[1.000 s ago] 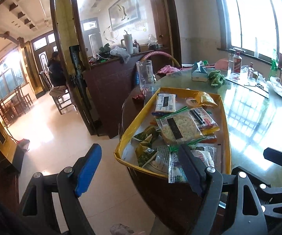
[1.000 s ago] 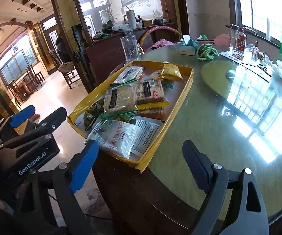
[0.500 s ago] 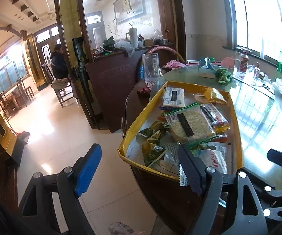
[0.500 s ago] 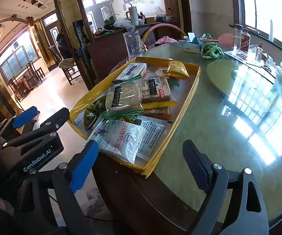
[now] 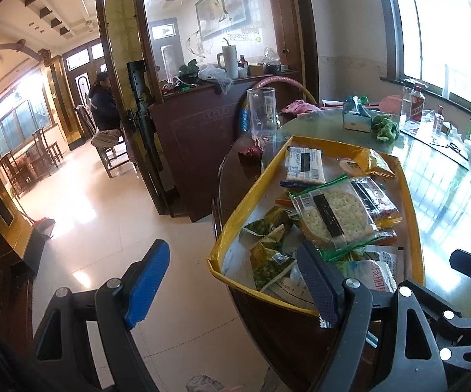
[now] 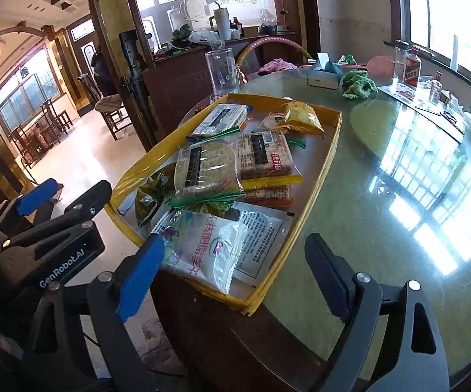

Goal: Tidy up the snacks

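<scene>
A yellow tray (image 5: 245, 202) (image 6: 314, 189) of snack packets sits at the near edge of a round glass-topped table (image 6: 382, 202). In it lie a round-cracker pack (image 5: 332, 217) (image 6: 206, 170), a square biscuit pack (image 6: 263, 155), a yellow chip bag (image 5: 374, 163) (image 6: 300, 117), green packets (image 5: 268, 254) and a white bag (image 6: 209, 248). My left gripper (image 5: 232, 284) hangs open just short of the tray's near left corner. My right gripper (image 6: 235, 274) is open too, at the tray's near end, nothing between its fingers. The left gripper's body (image 6: 49, 238) shows at the left of the right wrist view.
A clear glass pitcher (image 5: 261, 111) (image 6: 220, 72) stands behind the tray. A tissue box (image 6: 323, 75), green cloth (image 6: 358, 88) and bottles (image 6: 410, 68) sit further back. A dark wooden counter (image 5: 199, 137) and pillar lie left; a person (image 5: 105, 104) sits by a chair beyond.
Both grippers have drifted closer to the tray, which now looms larger in both views. Neither gripper's opening has changed.
</scene>
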`<action>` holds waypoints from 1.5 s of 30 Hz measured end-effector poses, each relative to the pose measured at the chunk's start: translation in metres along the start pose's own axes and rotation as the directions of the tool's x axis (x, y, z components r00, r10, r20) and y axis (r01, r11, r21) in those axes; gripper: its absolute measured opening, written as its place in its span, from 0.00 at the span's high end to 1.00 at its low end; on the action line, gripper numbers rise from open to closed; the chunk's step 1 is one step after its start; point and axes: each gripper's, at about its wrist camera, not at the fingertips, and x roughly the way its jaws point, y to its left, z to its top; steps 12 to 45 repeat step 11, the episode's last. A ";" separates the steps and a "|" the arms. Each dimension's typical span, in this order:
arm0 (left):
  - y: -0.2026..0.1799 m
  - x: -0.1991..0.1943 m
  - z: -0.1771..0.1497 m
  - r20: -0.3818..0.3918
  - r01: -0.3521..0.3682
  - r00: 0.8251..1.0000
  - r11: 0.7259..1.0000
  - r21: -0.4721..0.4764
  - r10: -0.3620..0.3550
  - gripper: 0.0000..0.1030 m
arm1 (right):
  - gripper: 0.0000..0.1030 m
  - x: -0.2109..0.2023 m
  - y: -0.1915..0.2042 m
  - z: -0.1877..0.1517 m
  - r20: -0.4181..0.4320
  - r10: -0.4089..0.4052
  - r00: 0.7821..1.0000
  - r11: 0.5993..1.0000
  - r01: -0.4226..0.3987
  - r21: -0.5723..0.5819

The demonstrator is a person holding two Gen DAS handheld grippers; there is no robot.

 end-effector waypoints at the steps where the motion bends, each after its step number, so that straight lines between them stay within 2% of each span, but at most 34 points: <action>1: 0.001 0.002 0.000 -0.002 -0.001 1.000 1.000 -0.006 0.001 0.22 | 0.15 0.001 0.001 0.001 0.000 -0.001 1.000 1.000 0.001 -0.001; 5: 0.005 0.008 0.001 -0.006 -0.014 1.000 0.999 -0.029 0.014 0.22 | 0.15 0.002 0.000 0.005 0.005 0.000 1.000 1.000 0.000 -0.004; 11: -0.002 0.012 0.001 -0.015 0.011 1.000 1.000 -0.016 -0.011 0.22 | 0.15 0.008 -0.004 0.005 -0.008 0.000 1.000 1.000 0.000 0.004; 45: -0.002 0.012 0.001 -0.015 0.011 1.000 1.000 -0.016 -0.011 0.22 | 0.15 0.008 -0.004 0.005 -0.008 0.000 1.000 1.000 0.000 0.004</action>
